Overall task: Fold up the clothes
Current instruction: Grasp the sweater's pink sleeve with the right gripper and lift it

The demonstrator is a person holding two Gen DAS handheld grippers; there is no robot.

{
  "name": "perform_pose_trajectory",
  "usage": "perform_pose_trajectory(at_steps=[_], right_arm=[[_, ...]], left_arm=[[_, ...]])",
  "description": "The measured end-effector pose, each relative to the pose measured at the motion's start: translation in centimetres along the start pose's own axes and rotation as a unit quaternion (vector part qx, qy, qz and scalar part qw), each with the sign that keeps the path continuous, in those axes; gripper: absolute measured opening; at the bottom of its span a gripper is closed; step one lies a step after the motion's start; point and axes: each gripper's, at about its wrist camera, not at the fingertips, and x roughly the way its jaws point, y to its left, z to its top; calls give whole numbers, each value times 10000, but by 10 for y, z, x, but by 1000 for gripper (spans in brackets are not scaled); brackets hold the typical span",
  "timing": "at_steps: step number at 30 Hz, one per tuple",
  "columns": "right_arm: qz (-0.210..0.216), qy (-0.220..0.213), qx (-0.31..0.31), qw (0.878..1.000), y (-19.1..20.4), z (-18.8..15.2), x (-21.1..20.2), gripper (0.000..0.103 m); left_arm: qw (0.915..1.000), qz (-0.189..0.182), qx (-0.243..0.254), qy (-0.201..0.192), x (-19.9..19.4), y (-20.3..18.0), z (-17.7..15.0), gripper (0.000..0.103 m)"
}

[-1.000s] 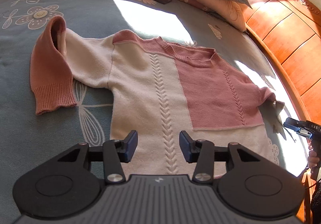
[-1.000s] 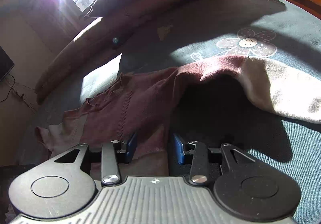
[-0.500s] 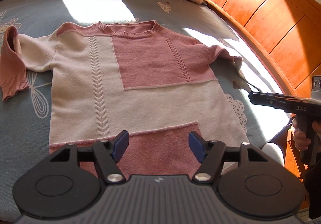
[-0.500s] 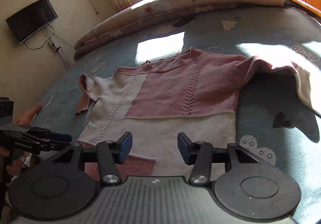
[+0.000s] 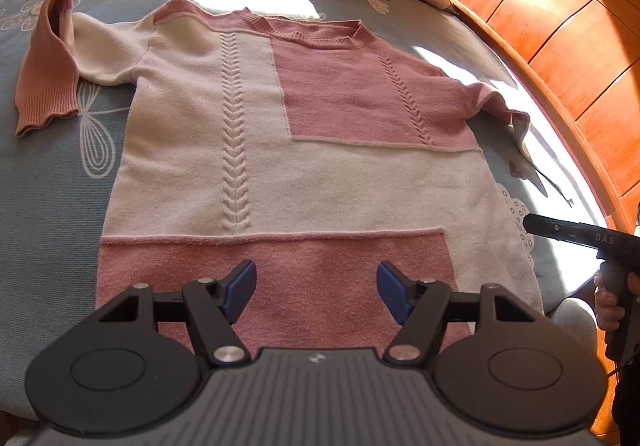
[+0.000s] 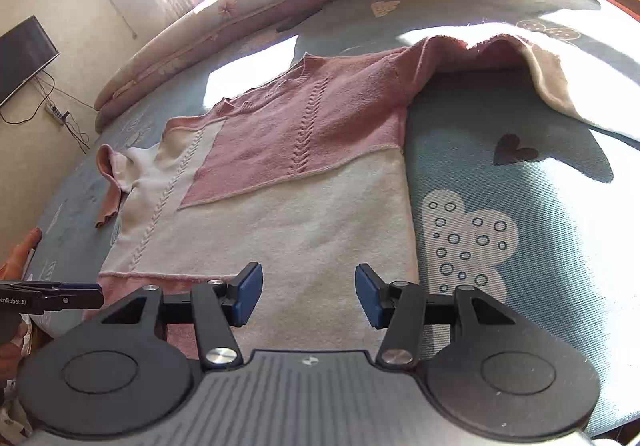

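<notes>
A pink and cream knitted sweater [image 5: 320, 174] lies flat, front up, on the blue bedspread [image 5: 48, 206]. Its left sleeve [image 5: 44, 74] is bent back with the pink cuff toward me. The right sleeve [image 6: 540, 74] arches up in a hump over the bed. My left gripper [image 5: 317, 288] hangs open over the pink hem panel, nothing between its pads. Over the cream lower part, near the sweater's right side edge, my right gripper [image 6: 309, 292] is open and empty too. Each wrist view catches the other gripper's fingers [image 5: 560, 232] at its edge.
A wooden bed frame [image 5: 560, 26] curves along the right side. Pillows and a rolled quilt [image 6: 240, 18] line the far end of the bed. A dark TV [image 6: 20, 54] and a power strip [image 6: 56, 112] are on the wall at left. A hand [image 5: 612, 302] grips the right tool.
Both grippers have pulled back from the upper sweater toward its hem, so the whole garment now shows. Both pairs of jaws have widened. The right gripper left the sleeve area.
</notes>
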Motion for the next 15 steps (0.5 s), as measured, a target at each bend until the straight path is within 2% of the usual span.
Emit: perform_pose_trajectory(at_steps=[4,8,12,15], right_arm=[[-72,-42,483,9988,-38,2,5,56],[82,93,973,9952,-67,-2,19,56],[401,-6,1186,9921,-77,2,26,57],[469,-6,1199,9917,-79,12,34,57]], left_arm=[[9986,232,-427,-217,-3,35,9,67],[9946,450,-829,-441,-3,67,22,67],[9902,613,-1099,-610,3,94,34,67],[9882,664,-1214,-653,14,108,45,67]])
